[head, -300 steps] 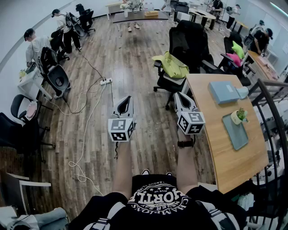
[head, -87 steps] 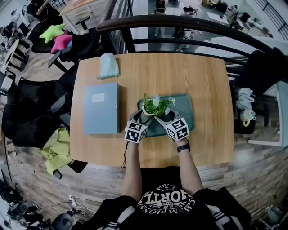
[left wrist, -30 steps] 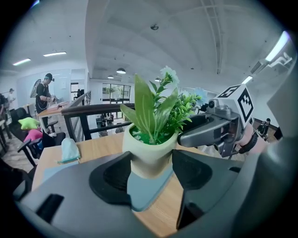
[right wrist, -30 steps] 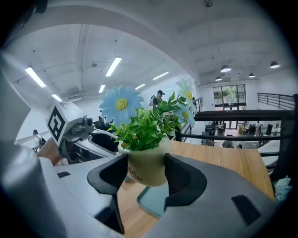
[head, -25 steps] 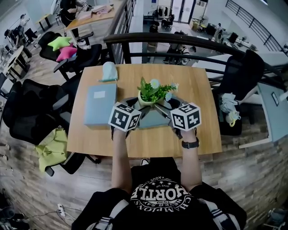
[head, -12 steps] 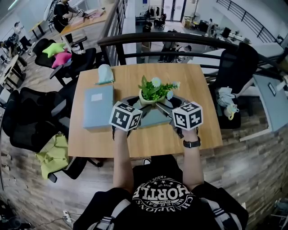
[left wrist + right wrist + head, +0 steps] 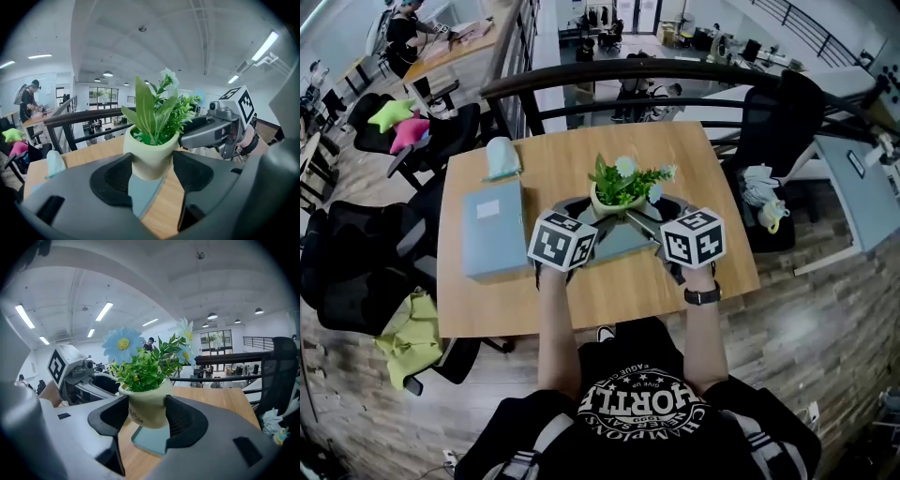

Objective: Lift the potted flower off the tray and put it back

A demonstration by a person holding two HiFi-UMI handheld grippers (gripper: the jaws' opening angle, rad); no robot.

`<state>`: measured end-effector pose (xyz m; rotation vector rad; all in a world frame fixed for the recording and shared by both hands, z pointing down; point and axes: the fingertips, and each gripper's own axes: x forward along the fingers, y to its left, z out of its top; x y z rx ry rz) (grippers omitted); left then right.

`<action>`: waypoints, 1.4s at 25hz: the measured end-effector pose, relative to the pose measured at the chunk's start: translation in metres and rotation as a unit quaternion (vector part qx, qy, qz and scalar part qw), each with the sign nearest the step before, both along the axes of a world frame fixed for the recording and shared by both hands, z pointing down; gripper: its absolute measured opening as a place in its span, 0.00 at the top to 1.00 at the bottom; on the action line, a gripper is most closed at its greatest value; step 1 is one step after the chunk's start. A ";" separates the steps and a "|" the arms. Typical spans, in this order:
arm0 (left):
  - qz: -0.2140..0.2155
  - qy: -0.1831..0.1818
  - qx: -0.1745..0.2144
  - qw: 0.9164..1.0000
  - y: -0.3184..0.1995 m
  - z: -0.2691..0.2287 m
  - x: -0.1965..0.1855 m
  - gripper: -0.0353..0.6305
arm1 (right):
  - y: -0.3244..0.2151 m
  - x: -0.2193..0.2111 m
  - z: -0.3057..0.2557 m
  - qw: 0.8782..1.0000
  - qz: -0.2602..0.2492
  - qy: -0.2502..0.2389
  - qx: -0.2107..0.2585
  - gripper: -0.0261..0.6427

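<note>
The potted flower (image 7: 617,199), a cream pot with green leaves and pale blue daisies, hangs above the teal tray (image 7: 615,244) on the wooden table (image 7: 712,159). My left gripper (image 7: 584,210) grips the pot from the left and my right gripper (image 7: 651,212) from the right. In the left gripper view the pot (image 7: 150,157) sits pinched in the left gripper (image 7: 152,174), with the tray (image 7: 143,192) below and the right gripper (image 7: 220,131) beyond it. The right gripper view has the pot (image 7: 147,408) clamped in the right gripper (image 7: 147,417) above the tray (image 7: 152,439).
A light blue folder (image 7: 493,230) lies left of the tray, with a pale teal pouch (image 7: 501,157) behind it. A black railing (image 7: 675,73) runs along the table's far edge. Office chairs stand at the left (image 7: 356,272) and right (image 7: 780,122).
A few seconds ago the pot stood on the tray between the grippers; now it is up off it. Over the last second both grippers shifted slightly with the pot, grip unchanged.
</note>
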<state>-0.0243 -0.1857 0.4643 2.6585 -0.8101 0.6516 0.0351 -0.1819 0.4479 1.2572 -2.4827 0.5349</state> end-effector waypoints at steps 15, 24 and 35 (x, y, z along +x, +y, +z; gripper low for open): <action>0.023 0.000 -0.036 0.999 -0.040 0.059 0.032 0.52 | -0.042 0.030 0.050 0.999 0.022 0.031 -0.035 0.56; 0.011 -0.020 -0.061 0.998 -0.079 0.102 0.037 0.52 | -0.084 0.036 0.096 0.997 0.007 0.010 -0.070 0.56; 0.000 -0.032 -0.096 0.995 -0.119 0.157 0.043 0.52 | -0.125 0.043 0.153 0.994 -0.002 0.001 -0.109 0.56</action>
